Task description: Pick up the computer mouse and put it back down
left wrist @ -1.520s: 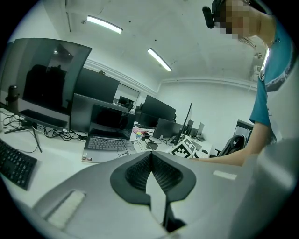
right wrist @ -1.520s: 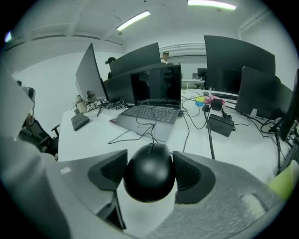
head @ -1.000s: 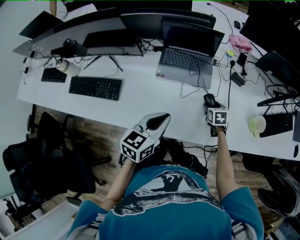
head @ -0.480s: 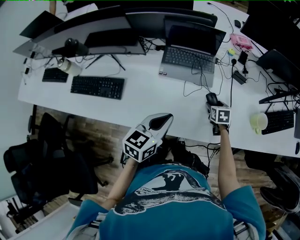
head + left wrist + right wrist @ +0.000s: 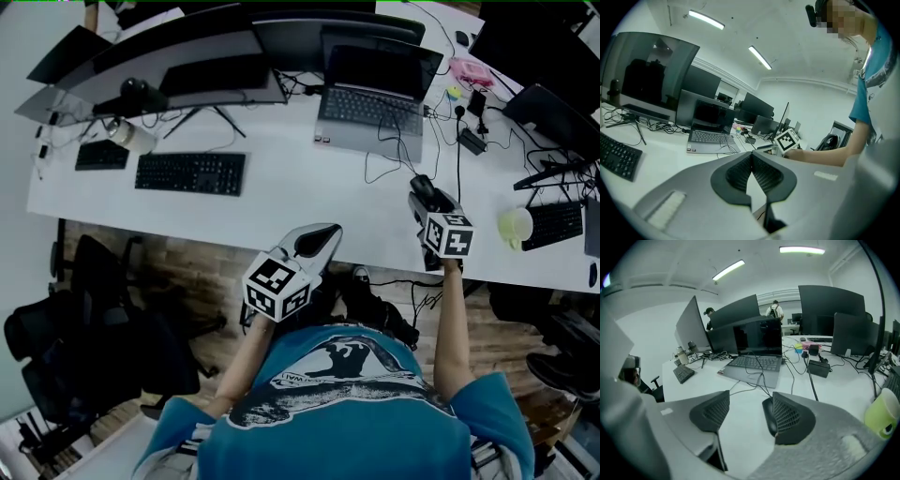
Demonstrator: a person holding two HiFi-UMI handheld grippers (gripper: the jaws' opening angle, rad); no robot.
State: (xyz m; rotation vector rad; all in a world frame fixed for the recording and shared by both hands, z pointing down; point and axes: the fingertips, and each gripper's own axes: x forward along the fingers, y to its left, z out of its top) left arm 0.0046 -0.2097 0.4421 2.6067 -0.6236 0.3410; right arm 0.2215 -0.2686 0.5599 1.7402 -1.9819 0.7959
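Back comes the right gripper (image 5: 427, 199), easing a touch toward the near edge of the white table (image 5: 281, 202), and its jaws are spread wide, clamping nothing. The computer mouse (image 5: 768, 417) sits flat on the tabletop between them, hard up by the right-hand jaw's ribbed pad (touching or just beside, I can't call it). The other jaw stands well clear of it. That puts the mouse close to the near edge, over toward the right end.

Its cable runs away from it toward the open laptop (image 5: 370, 108), which sits near the far edge about mid-table. A pale green mug (image 5: 515, 225) stands off to the right, near the near edge. A black keyboard (image 5: 190, 173) lies well apart on the left half.

The left gripper (image 5: 323, 232) hangs off the table's near edge, in front of the person's body. Its jaws are pressed together with nothing between them.
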